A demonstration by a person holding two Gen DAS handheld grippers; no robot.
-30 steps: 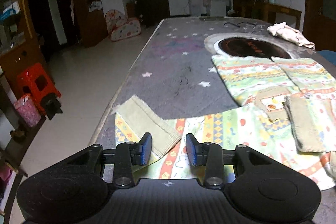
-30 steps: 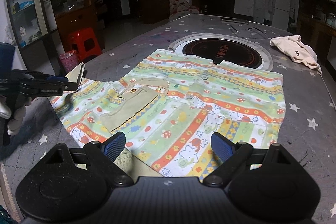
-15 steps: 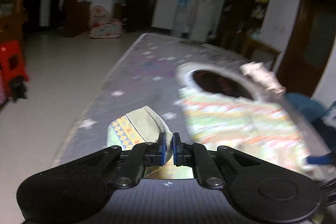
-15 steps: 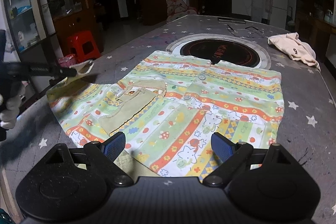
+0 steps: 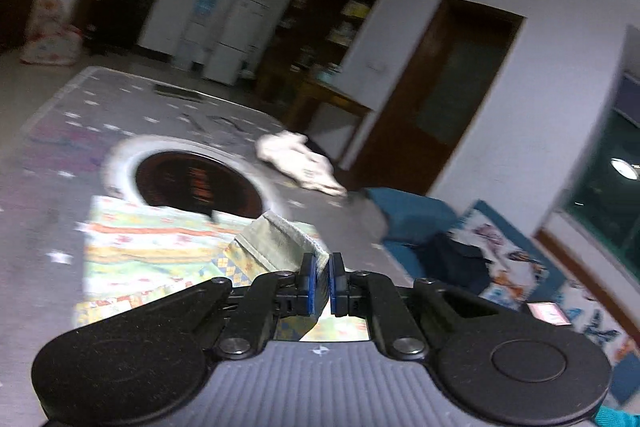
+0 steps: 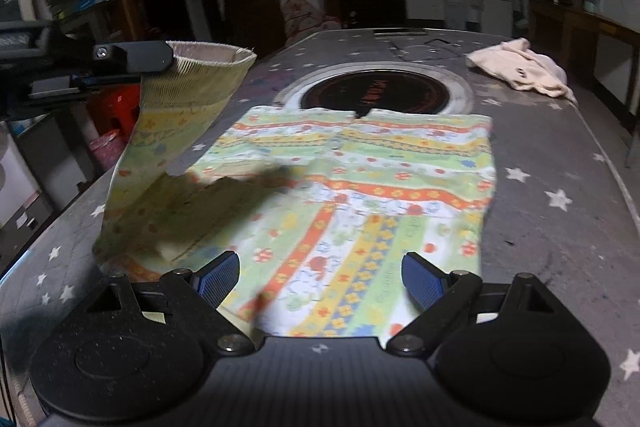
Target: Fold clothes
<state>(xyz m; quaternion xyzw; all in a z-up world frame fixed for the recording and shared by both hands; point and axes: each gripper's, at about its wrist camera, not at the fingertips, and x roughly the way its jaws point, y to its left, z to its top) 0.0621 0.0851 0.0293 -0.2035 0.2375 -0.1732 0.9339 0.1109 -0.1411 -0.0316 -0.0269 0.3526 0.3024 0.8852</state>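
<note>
We have 1 sleeve cuff (image 6: 208,67) pinched in our left gripper (image 5: 319,281) and lifted above the table's (image 6: 560,155) left edge, our right gripper (image 6: 320,277) spread and empty, the patterned shirt (image 6: 360,187) otherwise flat, every fold yet to land.

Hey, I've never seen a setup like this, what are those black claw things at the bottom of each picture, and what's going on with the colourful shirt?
There is no robot here. A person holds a two-finger gripper in each hand, and each gripper carries a wide-angle camera looking forward along its fingers. That is why black fingers with blue pads fill the bottom of both pictures.

One picture is from the left gripper, the other from the right gripper.

On the grey star-patterned table lies a patterned child's shirt, in front of a round dark inset. A cream garment sits farther back.

The left gripper is shut on the shirt's sleeve cuff and holds it above the table; its jaws closed on it only within the last second. The right gripper is open and holds nothing, hovering over the shirt's near edge.
</note>
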